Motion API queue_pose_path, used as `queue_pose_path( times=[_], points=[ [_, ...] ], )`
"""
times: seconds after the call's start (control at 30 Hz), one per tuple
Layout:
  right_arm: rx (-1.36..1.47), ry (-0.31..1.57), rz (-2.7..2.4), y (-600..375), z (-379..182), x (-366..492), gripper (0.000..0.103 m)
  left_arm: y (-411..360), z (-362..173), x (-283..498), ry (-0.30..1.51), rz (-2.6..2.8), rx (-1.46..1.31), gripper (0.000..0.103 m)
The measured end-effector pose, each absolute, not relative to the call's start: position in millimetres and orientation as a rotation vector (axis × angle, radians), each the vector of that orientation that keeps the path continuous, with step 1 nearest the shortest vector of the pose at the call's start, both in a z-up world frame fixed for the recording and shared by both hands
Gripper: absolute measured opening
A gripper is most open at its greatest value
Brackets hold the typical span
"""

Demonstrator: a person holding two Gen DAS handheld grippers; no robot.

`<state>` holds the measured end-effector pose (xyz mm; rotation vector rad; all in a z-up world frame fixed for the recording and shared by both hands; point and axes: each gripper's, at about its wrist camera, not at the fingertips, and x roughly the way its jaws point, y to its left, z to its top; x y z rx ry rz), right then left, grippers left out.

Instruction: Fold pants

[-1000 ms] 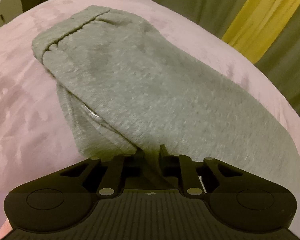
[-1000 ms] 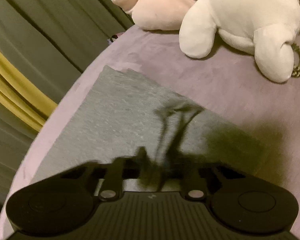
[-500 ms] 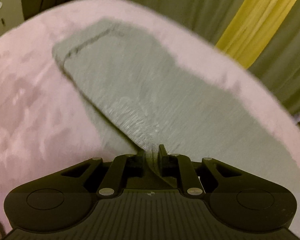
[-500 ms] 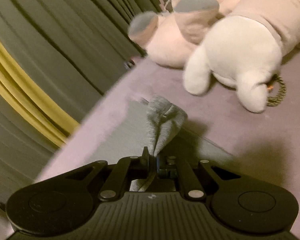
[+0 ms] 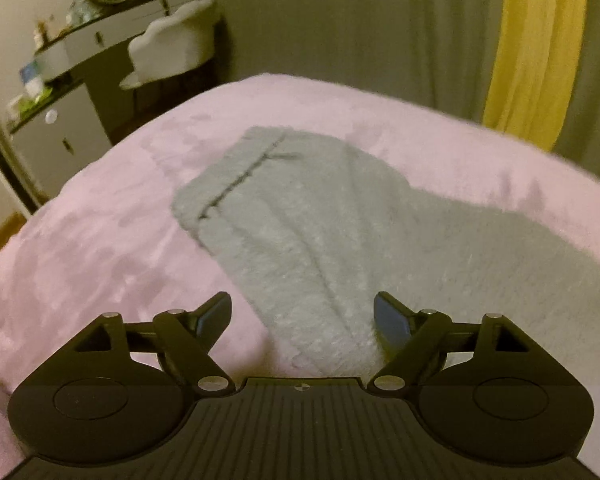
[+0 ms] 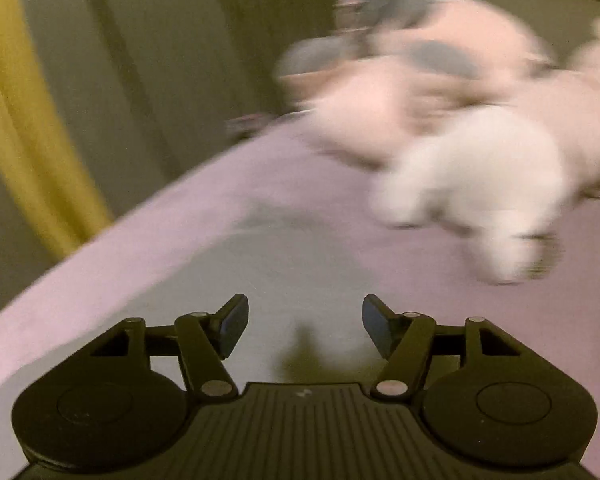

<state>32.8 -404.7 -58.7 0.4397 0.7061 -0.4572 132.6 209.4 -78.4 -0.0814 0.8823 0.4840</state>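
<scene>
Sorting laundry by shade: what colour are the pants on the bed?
Light grey pants, clearest in the left wrist view.

Dim, warm indoor light; yellowish cast over both views, no glare.

Left wrist view: fairly sharp at centre, mild softness on the grey pants [image 5: 340,240]. Fisheye bends the pink bed [image 5: 100,240] into a dome; dark vignette at the corners, strongest at 7 and 1 o'clock. Dresser [image 5: 60,80] at 10 o'clock is soft.

Right wrist view: heavy motion smear. Plush toys [image 6: 460,140] at 1–2 o'clock streaked, outlines lost. Curtain [image 6: 28,120] at 9 o'clock blurred. Black tool body at 6 o'clock stays crisp. A small dark shadow [image 6: 304,344] falls on the fabric just ahead of it.
</scene>
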Motion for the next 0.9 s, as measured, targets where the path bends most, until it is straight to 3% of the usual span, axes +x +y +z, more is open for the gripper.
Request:
queue_pose_path(
  times=[0.2, 0.27, 0.4, 0.57, 0.67, 0.77, 0.9],
  points=[
    [0.251, 0.837, 0.007, -241, -80, 131, 0.074, 199, -127, 143, 1.027, 0.510, 0.099, 0.084],
    [0.154, 0.850, 0.087, -192, -92, 152, 0.077, 203, -128, 139, 1.018, 0.511, 0.086, 0.091],
    [0.070, 0.918, 0.193, -131, -118, 183, 0.077, 221, -131, 134, 1.019, 0.504, -0.013, 0.094],
    [0.022, 0.869, 0.169, -98, -117, 201, 0.077, 237, -133, 128, 1.017, 0.473, -0.141, 0.095],
    [-0.010, 0.853, 0.137, -89, -122, 219, 0.087, 246, -135, 126, 1.020, 0.463, -0.189, 0.097],
    [-0.142, 0.926, 0.139, -79, -142, 228, 0.089, 251, -136, 124, 1.020, 0.457, -0.228, 0.097],
    [-0.245, 0.870, -0.036, -92, -132, 232, 0.091, 250, -137, 123, 1.012, 0.467, -0.218, 0.097]
  ],
)
